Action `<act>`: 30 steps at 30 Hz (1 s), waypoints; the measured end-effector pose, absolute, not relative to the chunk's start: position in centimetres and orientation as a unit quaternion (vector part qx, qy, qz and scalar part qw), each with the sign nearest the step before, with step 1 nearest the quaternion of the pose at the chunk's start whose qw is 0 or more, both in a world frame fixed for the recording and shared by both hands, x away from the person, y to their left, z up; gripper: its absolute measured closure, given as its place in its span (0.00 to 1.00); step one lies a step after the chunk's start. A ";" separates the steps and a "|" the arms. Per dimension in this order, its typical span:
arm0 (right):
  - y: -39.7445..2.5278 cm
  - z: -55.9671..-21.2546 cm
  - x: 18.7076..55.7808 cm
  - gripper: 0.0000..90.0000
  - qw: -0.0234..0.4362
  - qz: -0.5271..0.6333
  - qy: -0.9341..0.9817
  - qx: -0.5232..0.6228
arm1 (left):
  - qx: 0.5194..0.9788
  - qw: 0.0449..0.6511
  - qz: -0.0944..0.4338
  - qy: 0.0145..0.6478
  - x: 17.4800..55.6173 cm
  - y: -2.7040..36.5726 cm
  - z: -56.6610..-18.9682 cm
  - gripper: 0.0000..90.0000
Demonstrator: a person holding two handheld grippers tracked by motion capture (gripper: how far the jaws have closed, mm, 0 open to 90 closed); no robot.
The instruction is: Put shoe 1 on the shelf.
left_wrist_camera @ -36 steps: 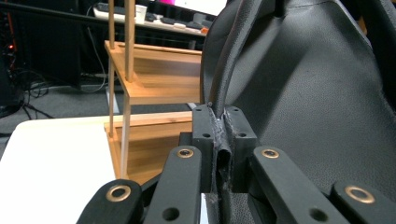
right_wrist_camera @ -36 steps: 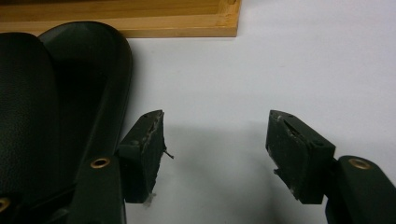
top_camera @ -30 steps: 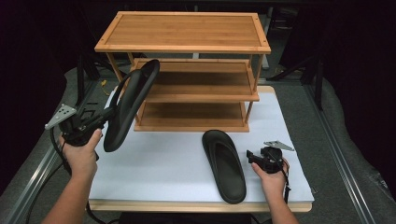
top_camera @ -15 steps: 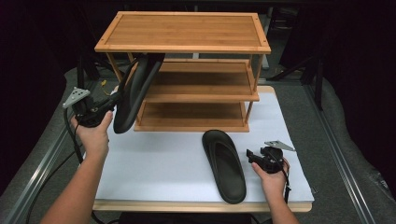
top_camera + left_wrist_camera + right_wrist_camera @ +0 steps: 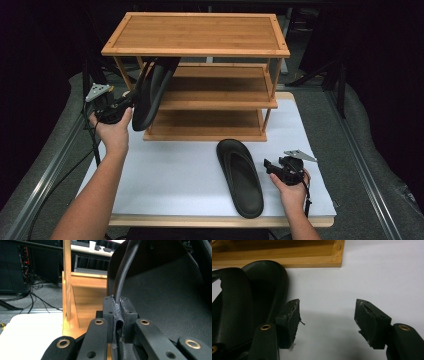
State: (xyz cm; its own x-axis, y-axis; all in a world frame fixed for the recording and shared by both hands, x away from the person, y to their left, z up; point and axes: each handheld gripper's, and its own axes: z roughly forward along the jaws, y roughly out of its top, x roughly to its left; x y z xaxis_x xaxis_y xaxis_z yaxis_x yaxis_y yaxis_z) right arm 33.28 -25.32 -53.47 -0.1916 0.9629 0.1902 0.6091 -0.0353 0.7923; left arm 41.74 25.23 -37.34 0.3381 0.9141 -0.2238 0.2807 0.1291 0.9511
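Biggest thing on the table is the bamboo shoe rack (image 5: 195,35), three shelves, sitting at the back of the white mat (image 5: 175,170). I've got one black slide sandal (image 5: 152,92) up in the air at the rack's left front corner, hanging roughly on edge level with the middle shelf (image 5: 215,97), so that's where I figure it's headed. My left gripper (image 5: 127,105) is clamped on its strap (image 5: 125,270); in the left gripper view the jaws are pinched tight with the band squashed between them. That squash says the strap is soft and floppy, so the sandal will likely swing off the grip, and I'd tip it in slow. It looks light, rubbery, not fragile. The second sandal (image 5: 240,177) lies sole-down on the mat, just left of my right gripper (image 5: 325,320), which is spread wide with nothing in it, jaws resting right beside the sandal's edge. For that one I'd grab the strap (image 5: 233,302) too; the sole rim looks too thick and slick.
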 end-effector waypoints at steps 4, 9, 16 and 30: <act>-25.3 -53.5 33.4 0.41 0.225 0.406 0.655 0.597 | 0.592 0.557 0.284 0.509 42.8 24.6 -37.0 0.94; -25.4 -53.4 33.5 0.41 0.224 0.407 0.655 0.596 | 0.591 0.549 0.288 0.516 43.9 23.6 -36.6 0.94; -25.5 -53.3 33.3 0.41 0.226 0.415 0.646 0.599 | 0.588 0.538 0.300 0.524 45.0 22.3 -35.9 0.94; -25.5 -53.0 33.2 0.41 0.232 0.415 0.647 0.596 | 0.581 0.516 0.317 0.544 46.8 20.6 -35.7 0.93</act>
State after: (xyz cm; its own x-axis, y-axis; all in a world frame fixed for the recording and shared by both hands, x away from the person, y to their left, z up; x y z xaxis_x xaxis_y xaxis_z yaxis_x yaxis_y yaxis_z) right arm 33.22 -25.55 -53.04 -0.1813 0.9640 0.1944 0.5795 -0.0550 0.8131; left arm 46.81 20.57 -35.71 0.2078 0.9589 -0.1931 0.3047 0.1241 0.9443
